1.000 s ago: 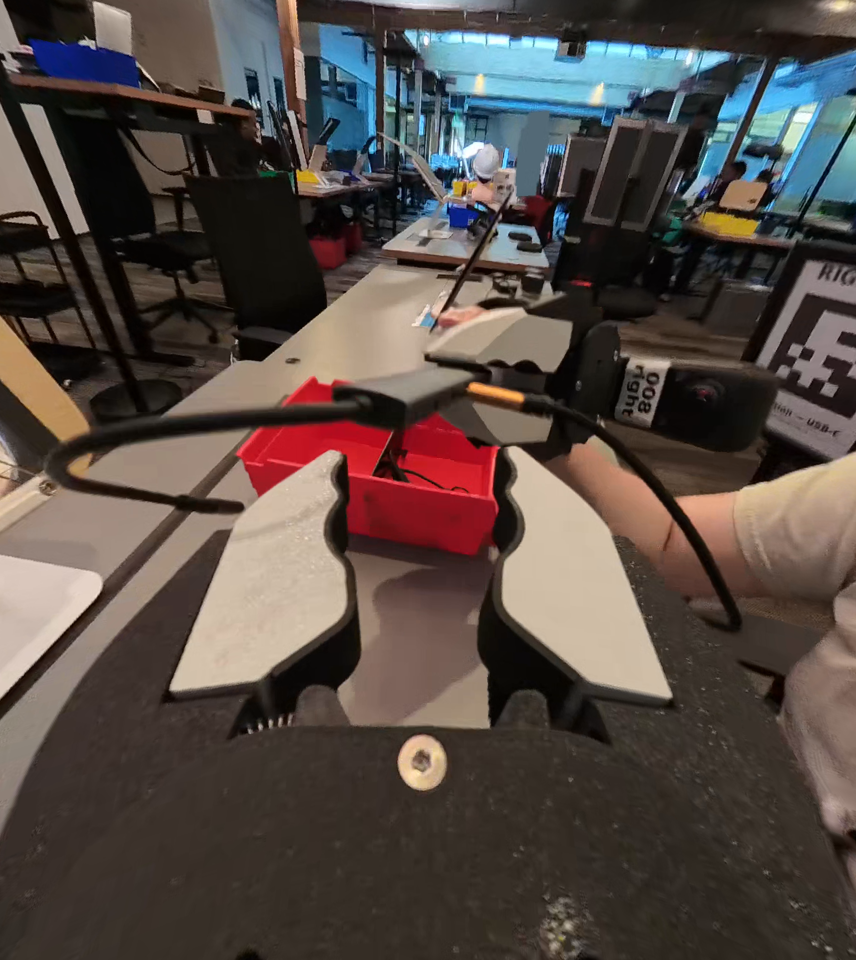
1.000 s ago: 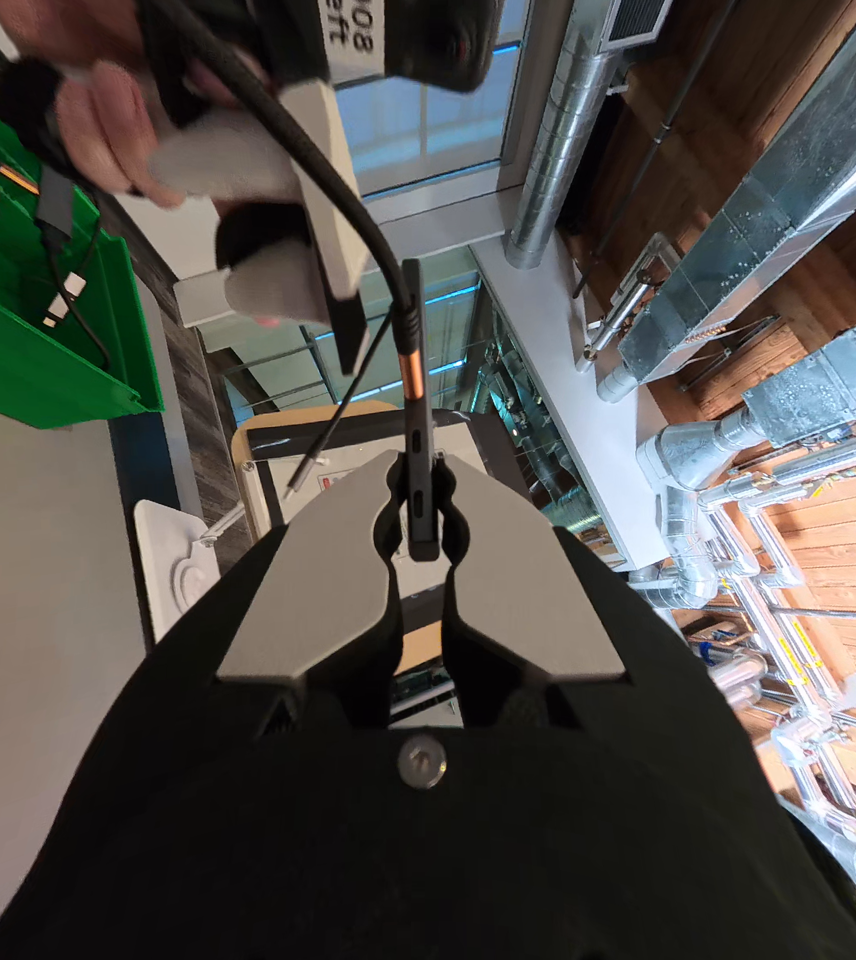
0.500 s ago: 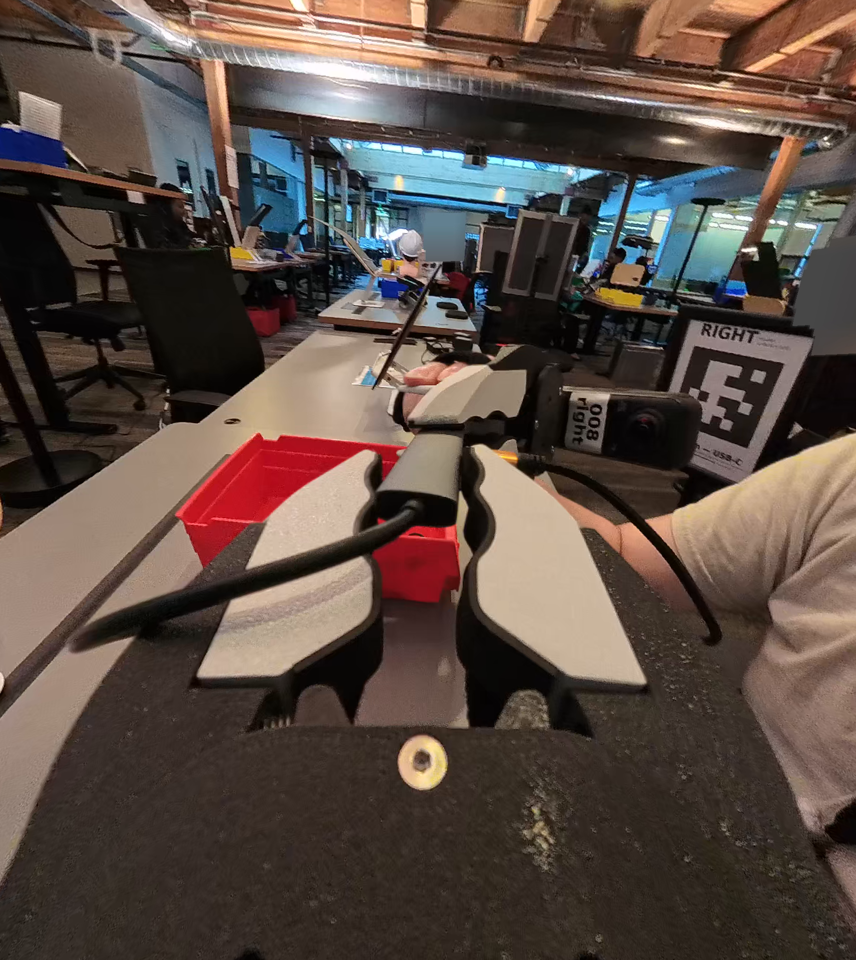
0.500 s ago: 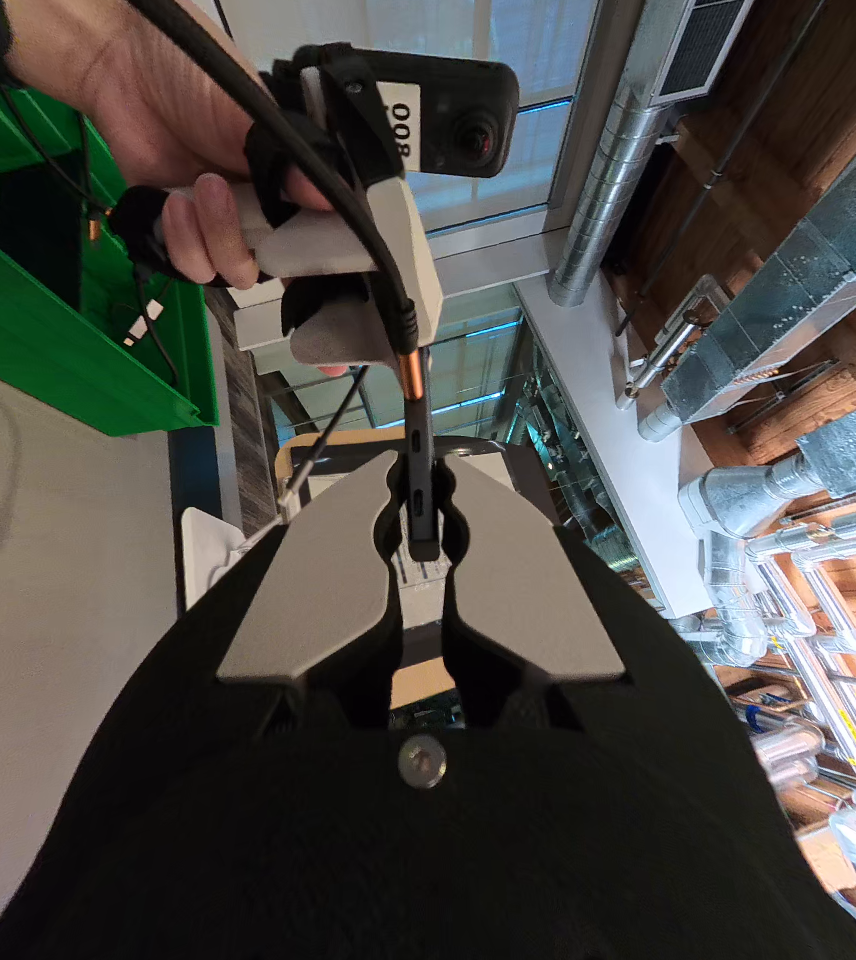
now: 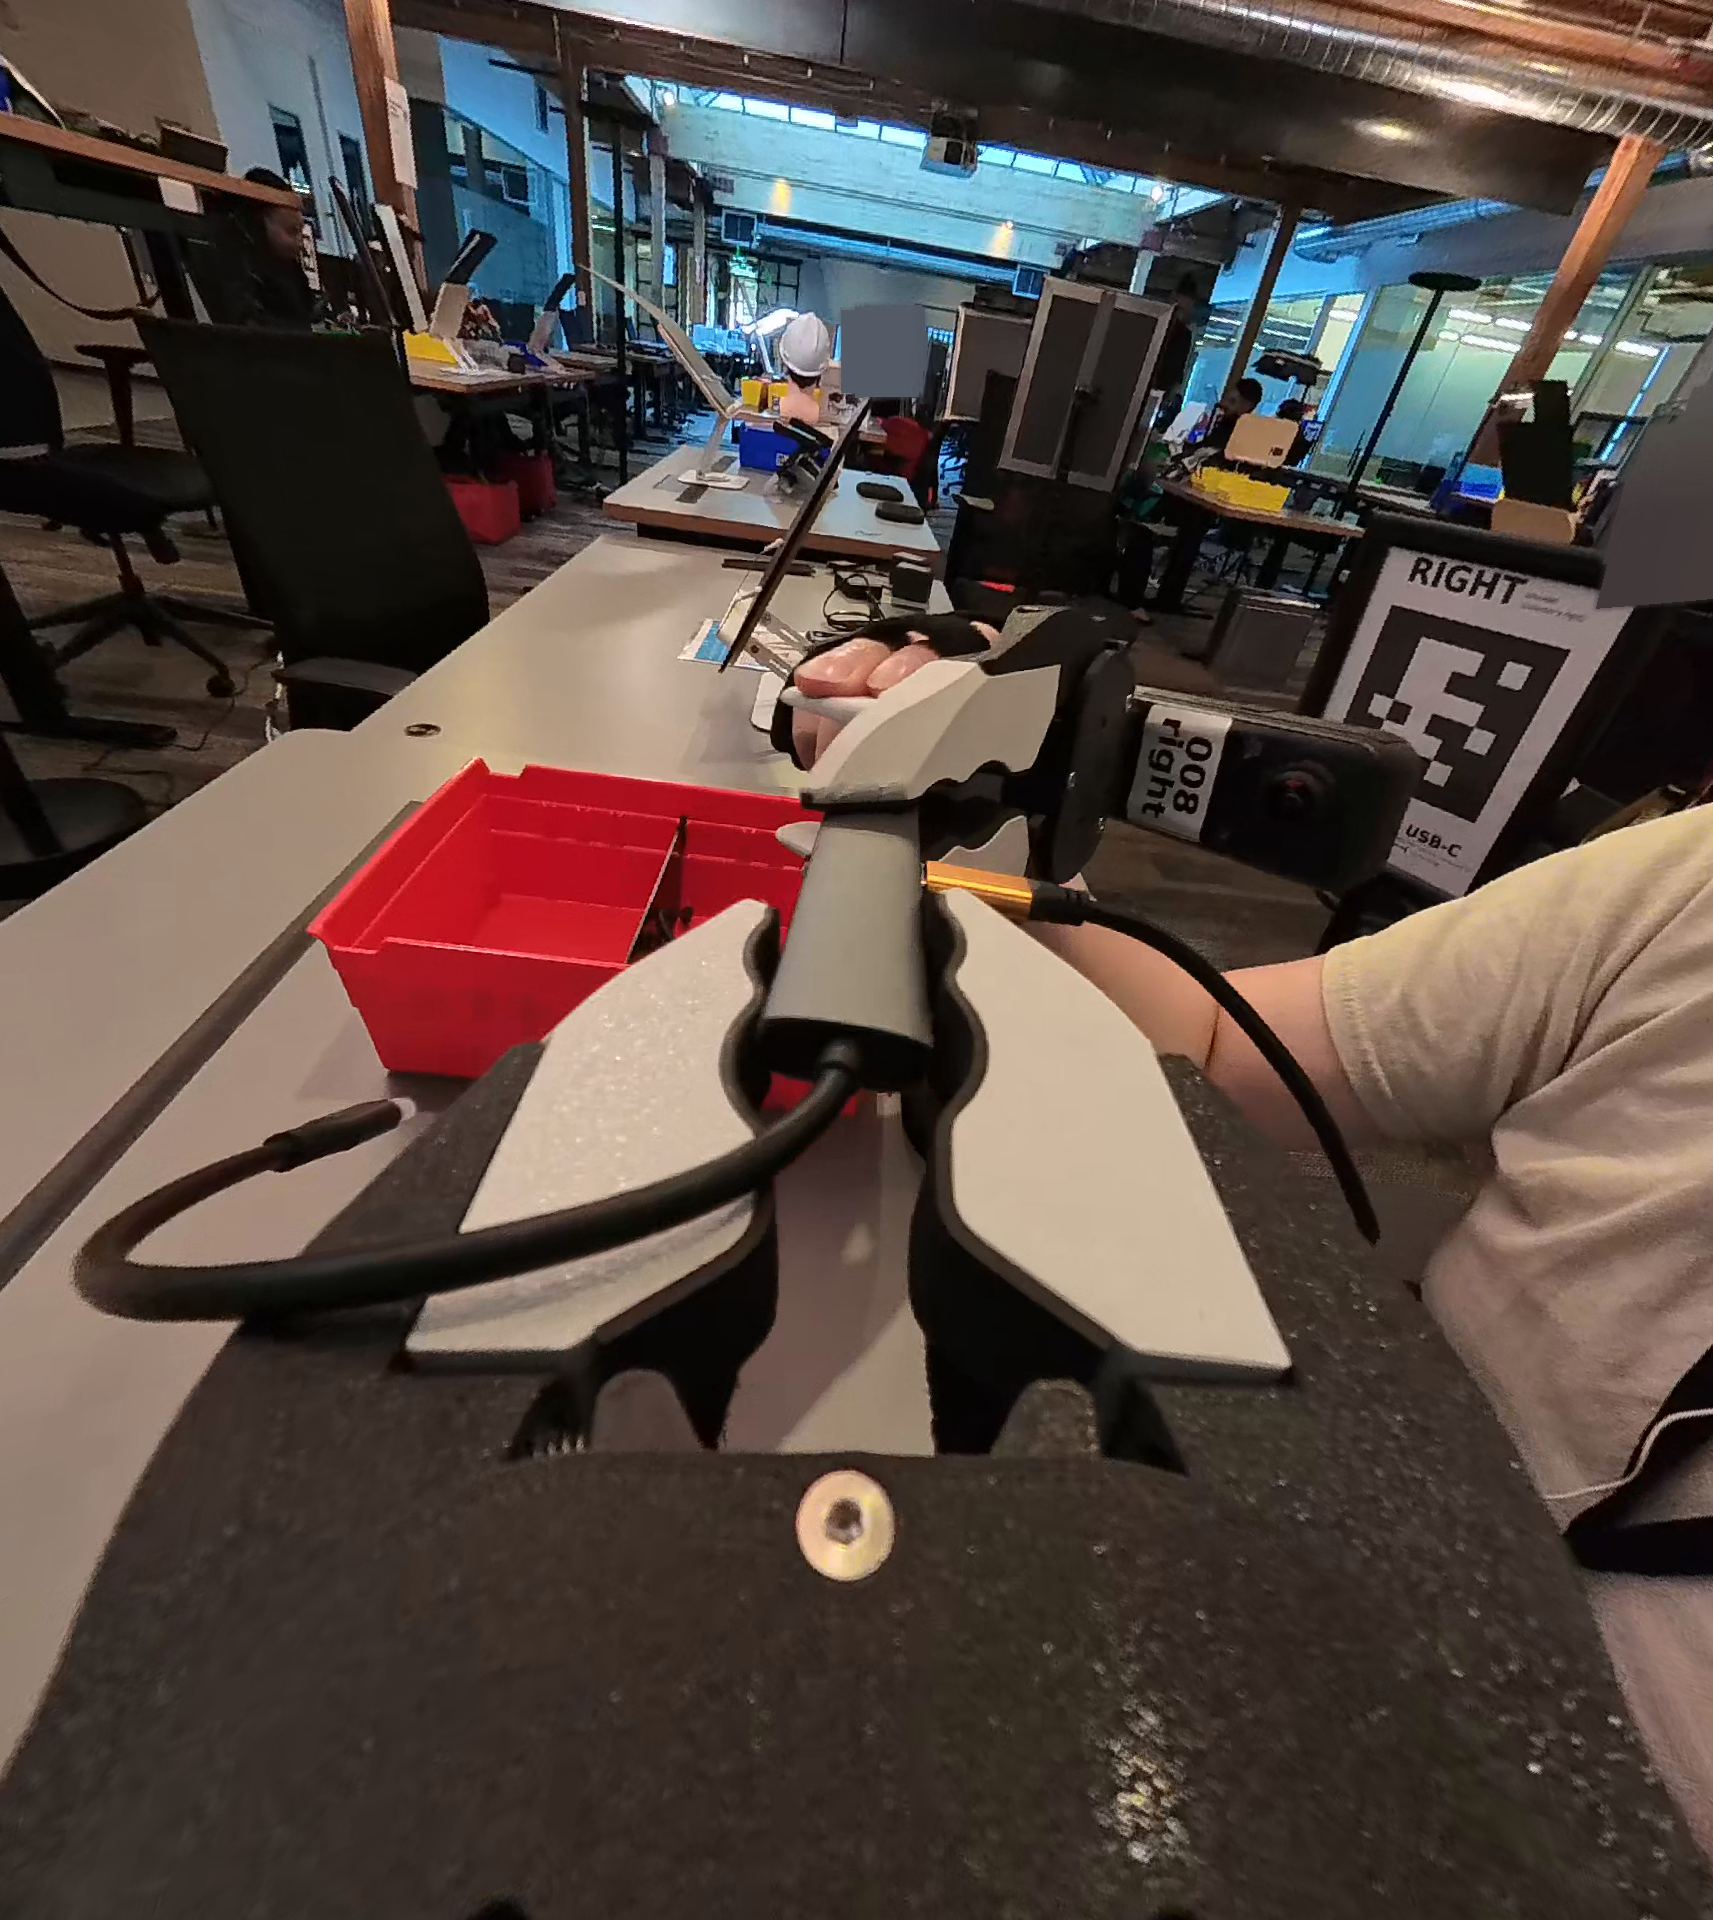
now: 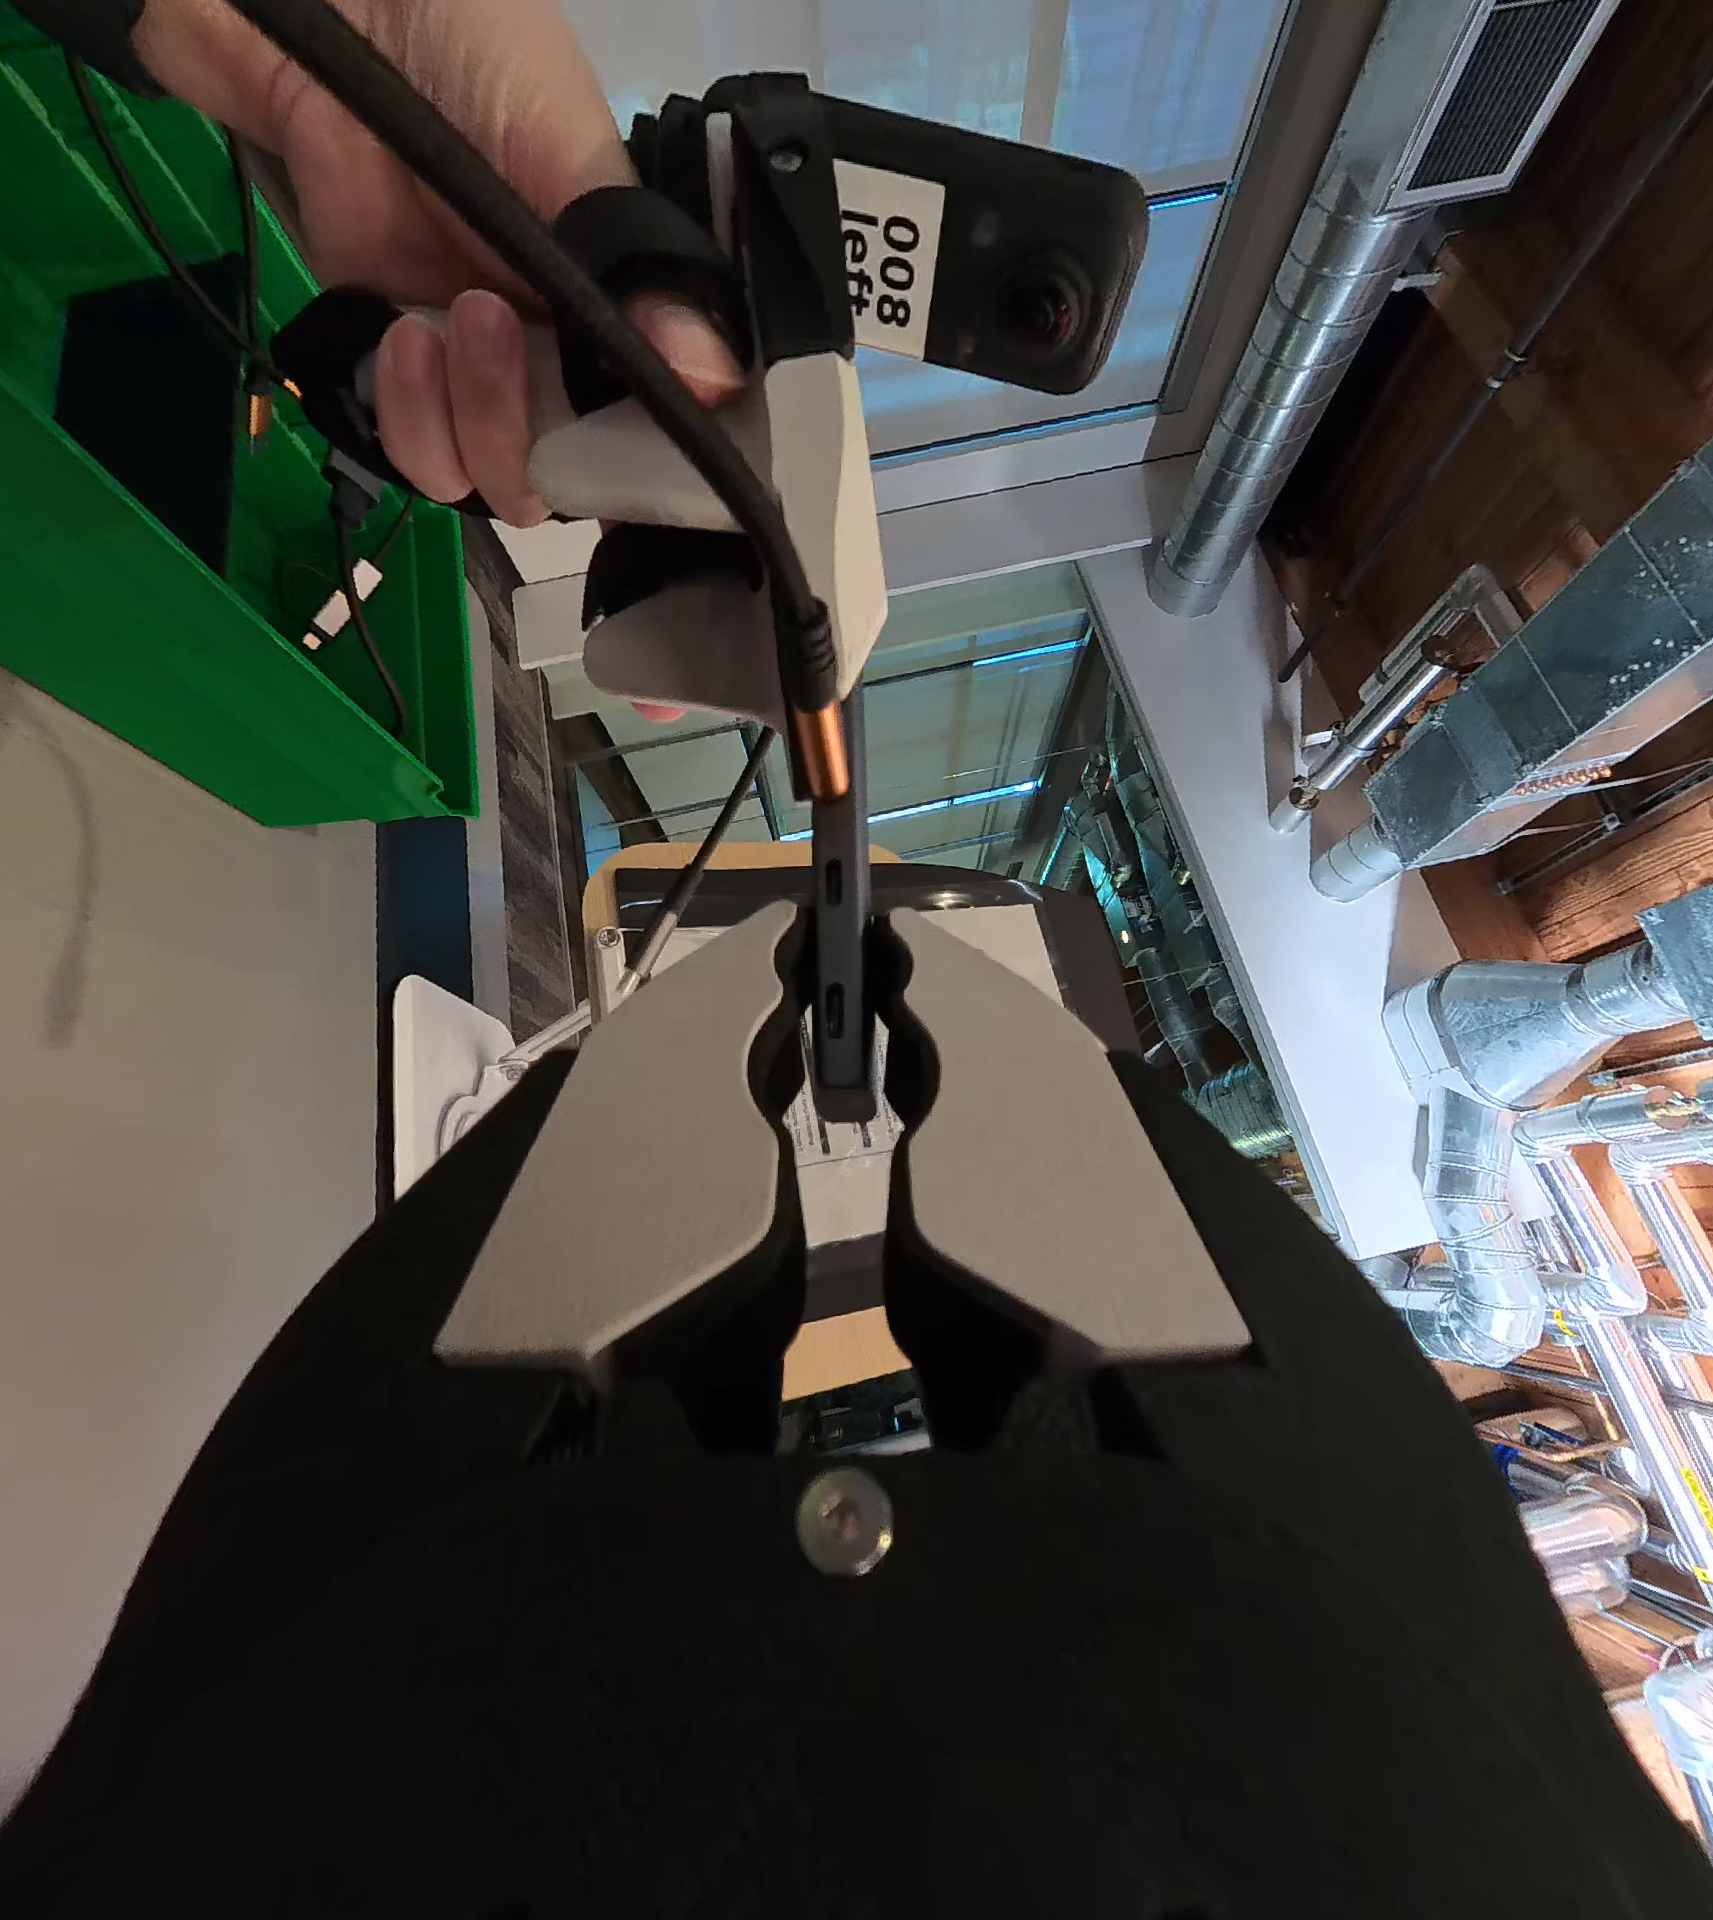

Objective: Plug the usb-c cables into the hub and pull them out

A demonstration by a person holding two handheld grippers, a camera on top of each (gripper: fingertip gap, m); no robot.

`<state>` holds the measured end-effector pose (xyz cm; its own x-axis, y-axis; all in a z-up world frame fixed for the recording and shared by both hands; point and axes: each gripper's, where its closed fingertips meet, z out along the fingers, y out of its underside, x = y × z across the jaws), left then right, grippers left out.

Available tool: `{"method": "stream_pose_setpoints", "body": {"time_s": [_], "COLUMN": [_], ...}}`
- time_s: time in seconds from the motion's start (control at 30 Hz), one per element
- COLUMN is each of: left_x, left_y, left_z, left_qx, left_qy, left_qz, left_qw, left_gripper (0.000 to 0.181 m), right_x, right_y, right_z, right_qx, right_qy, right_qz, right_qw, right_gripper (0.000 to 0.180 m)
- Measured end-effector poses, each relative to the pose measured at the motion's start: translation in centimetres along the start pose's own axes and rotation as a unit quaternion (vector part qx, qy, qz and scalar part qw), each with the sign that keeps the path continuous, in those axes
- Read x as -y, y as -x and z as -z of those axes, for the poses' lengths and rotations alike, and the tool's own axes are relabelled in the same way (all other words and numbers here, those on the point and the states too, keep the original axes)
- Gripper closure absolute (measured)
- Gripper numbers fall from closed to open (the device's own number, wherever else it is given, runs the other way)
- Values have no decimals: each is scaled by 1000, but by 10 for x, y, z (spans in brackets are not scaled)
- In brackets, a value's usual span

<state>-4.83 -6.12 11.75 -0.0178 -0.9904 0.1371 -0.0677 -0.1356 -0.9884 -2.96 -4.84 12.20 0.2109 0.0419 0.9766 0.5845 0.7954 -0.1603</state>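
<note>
The hub [image 5: 852, 940] is held in the air above the surface, clamped at one end by the left tongs [image 5: 847, 971] and at the other by the right tongs [image 6: 836, 997], its long axis running between them. A copper-collared usb-c cable [image 6: 819, 748] sits plugged into its side, nearer the left tongs.
</note>
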Motion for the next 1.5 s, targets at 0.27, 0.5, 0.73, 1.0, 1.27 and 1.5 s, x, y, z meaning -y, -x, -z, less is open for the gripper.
{"method": "stream_pose_setpoints", "body": {"time_s": [0.27,0.5,0.73,1.0,1.27,1.5], "left_x": [-1,-1,18,45,53,49], "left_y": [-1,2,20,49,63,54], "left_z": [-2,-5,4,40,54,30], "left_qx": [-2,5,60,189,364,370], "left_qy": [7,9,-55,-144,-130,-130], "left_qz": [-5,-6,7,-32,-170,-193], "left_qw": [1000,1000,997,971,907,899], "left_gripper": [156,157,157,157,157,157], "right_x": [-3,-9,-27,-51,41,-5], "right_y": [1,0,-27,-62,-55,-40], "right_z": [1,1,-2,-1,-17,-25], "right_qx": [6,-5,-100,-173,-65,-171], "right_qy": [3,10,36,90,-60,44], "right_qz": [-1,2,-62,-324,-610,-508], "right_qw": [1000,1000,992,926,787,843], "right_gripper": [168,169,151,150,144,149]}}
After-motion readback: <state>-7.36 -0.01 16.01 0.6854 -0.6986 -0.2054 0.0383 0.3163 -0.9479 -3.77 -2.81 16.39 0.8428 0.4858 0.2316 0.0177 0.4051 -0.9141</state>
